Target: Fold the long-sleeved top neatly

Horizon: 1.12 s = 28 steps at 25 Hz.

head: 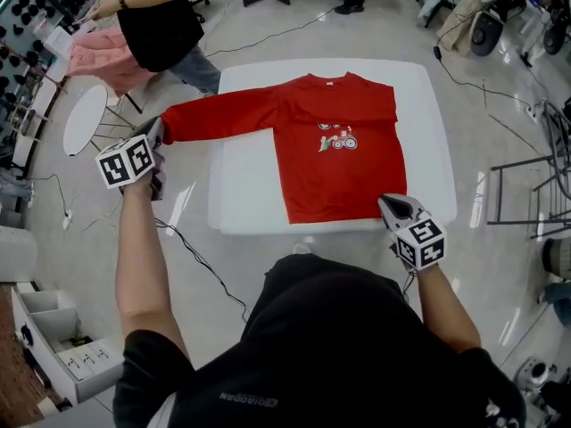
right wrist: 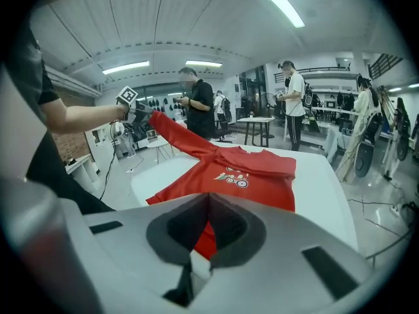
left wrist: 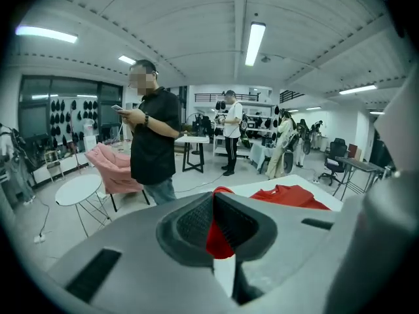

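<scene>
A large open workshop or lab hall, shared by several workers. The floor [head: 500, 105] is glossy grey, with black cables [head: 277, 34] trailing across it. Long tube lights [left wrist: 254, 43] hang from a ribbed white ceiling. A broad white tabletop [head: 419, 150] stands in the middle. To its left are a pink armchair [head: 98, 61] and a round white side table [head: 85, 119]. On the far left wall hang rows of dark items [left wrist: 72, 113]. Far off, open shelving [left wrist: 252, 120] holds gear. People [left wrist: 230, 129] stand by a tall black-legged table [left wrist: 191, 150], and an office chair [left wrist: 337, 152] sits at the right.
</scene>
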{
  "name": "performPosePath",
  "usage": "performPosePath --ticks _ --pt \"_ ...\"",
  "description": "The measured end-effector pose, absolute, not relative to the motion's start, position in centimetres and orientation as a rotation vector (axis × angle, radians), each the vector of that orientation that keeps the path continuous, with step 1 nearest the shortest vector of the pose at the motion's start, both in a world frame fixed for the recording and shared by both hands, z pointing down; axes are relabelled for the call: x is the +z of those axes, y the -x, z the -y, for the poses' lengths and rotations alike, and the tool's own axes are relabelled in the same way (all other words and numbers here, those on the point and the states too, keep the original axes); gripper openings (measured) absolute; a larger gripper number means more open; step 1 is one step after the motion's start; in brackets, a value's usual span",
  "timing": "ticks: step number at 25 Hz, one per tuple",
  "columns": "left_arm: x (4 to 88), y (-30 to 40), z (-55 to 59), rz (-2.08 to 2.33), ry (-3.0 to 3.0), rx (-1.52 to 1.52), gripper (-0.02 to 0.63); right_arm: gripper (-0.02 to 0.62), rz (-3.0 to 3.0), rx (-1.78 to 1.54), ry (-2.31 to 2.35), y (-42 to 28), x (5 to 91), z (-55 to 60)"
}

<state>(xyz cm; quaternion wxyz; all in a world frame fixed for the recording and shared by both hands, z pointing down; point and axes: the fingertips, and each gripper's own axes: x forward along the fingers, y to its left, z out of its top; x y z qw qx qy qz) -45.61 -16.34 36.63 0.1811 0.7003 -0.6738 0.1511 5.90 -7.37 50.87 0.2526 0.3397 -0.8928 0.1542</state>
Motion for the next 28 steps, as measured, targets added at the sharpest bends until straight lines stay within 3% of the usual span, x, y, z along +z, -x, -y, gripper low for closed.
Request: performPosePath --ticks 6,11,28 --pt "36.6 51.3 20.7 1.889 -1.960 0.494 0.011 0.005 2.385 0.437 -1.001 -5.2 50.6 8.8" --pt "37.2 51.8 22.5 1.815 -2.003 0.472 0.011 0.005 2.369 0.450 -1.039 -4.1 50.5 9.7" --pt "27.9 34.7 24.4 1.632 -2.350 0.462 0.011 0.005 2.442 0.450 -0.998 -5.2 48.6 12.5"
